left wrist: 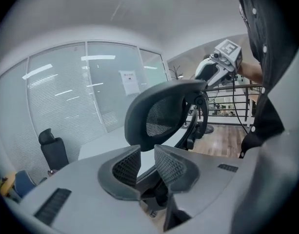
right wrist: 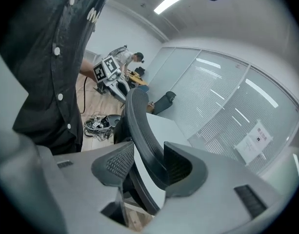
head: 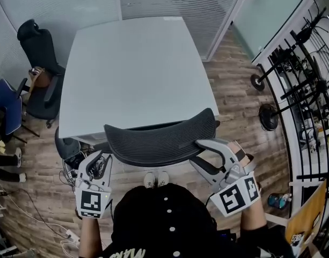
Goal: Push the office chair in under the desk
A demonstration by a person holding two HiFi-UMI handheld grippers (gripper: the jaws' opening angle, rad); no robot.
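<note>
1. the black mesh-backed office chair (head: 160,138) stands against the near edge of the white square tabletop (head: 137,74), backrest toward the person; its seat is hidden.
2. judgement: heavy but probably free-rolling. the rim is stiff and the mesh yields, so push on the rigid top rim at both ends.
3. the right gripper (right wrist: 144,162) has wide jaws straddling the rim's right end, not clamped. the left gripper (left wrist: 147,162) has narrow jaws, empty, just beside the left end.
4. the white paper notice (right wrist: 256,139) on the glass wall is unreadable. no brand is seen.
</note>
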